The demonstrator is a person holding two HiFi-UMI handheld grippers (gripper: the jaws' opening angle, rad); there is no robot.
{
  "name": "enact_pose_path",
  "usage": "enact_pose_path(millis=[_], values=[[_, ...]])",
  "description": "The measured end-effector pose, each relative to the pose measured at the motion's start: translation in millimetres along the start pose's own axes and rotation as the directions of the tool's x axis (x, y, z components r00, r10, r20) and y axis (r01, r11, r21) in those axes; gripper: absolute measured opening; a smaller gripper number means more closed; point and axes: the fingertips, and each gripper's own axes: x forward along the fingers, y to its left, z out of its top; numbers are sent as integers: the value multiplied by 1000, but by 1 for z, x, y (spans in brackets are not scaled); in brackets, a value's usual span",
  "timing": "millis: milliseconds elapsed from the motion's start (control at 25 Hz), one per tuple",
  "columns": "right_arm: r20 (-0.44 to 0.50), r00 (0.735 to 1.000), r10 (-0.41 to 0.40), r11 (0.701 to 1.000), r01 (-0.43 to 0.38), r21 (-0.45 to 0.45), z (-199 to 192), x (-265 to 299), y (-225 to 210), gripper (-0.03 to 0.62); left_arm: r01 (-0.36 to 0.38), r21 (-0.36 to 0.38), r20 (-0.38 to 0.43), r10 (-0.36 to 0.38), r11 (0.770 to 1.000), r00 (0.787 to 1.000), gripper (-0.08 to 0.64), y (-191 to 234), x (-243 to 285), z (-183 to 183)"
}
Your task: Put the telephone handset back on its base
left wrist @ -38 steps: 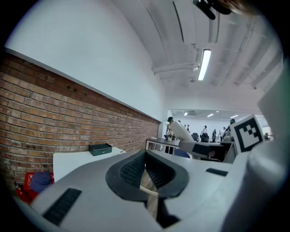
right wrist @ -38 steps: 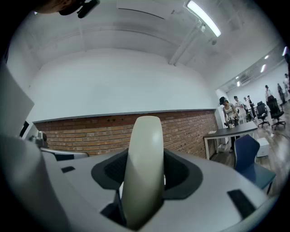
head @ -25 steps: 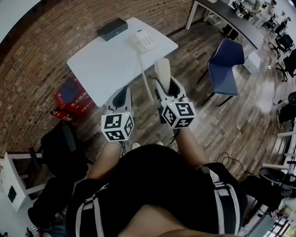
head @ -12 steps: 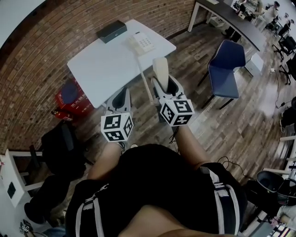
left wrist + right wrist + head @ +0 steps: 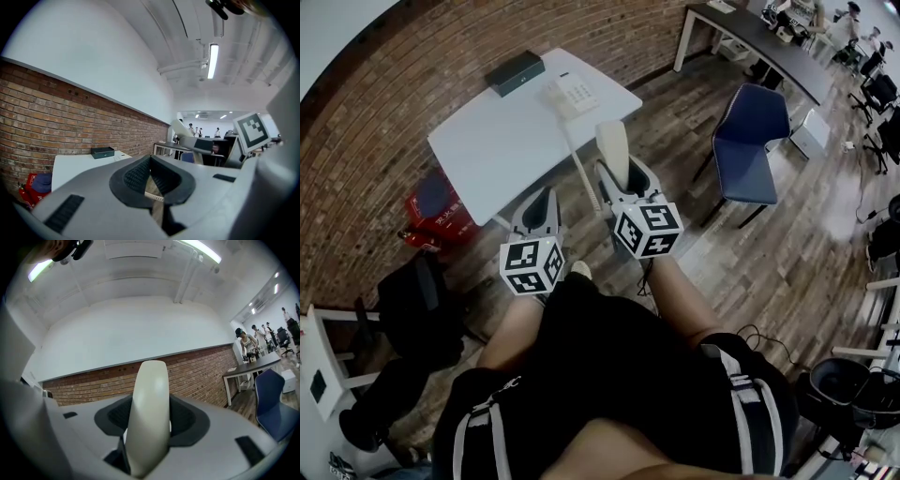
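Handset of cream plastic (image 5: 147, 413) is pinched upright by the right tool (image 5: 622, 172), its lower end hidden between the pads. It is held well short of the white push-button base (image 5: 571, 94) on the white rectangular bench (image 5: 487, 150). The left tool (image 5: 151, 159) is pressed together and empty; only a short piece of the coiled cream cord (image 5: 154, 197) is glimpsed through its gap.

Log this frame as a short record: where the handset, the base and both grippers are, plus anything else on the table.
right gripper: shut on the handset, which stands upright
left gripper: fingers together, holding nothing
base: on the white table, without the handset
cord: runs from the base towards the handset
also on table: black box, near the base
task state: handset not yet on base
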Motion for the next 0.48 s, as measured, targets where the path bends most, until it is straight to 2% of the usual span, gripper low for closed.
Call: enact_pose_path(millis=[480], values=[[11,1000,-11,1000,11,2,0,22,-30,204,31,11,22,-32,999,999,3,0,45,5]])
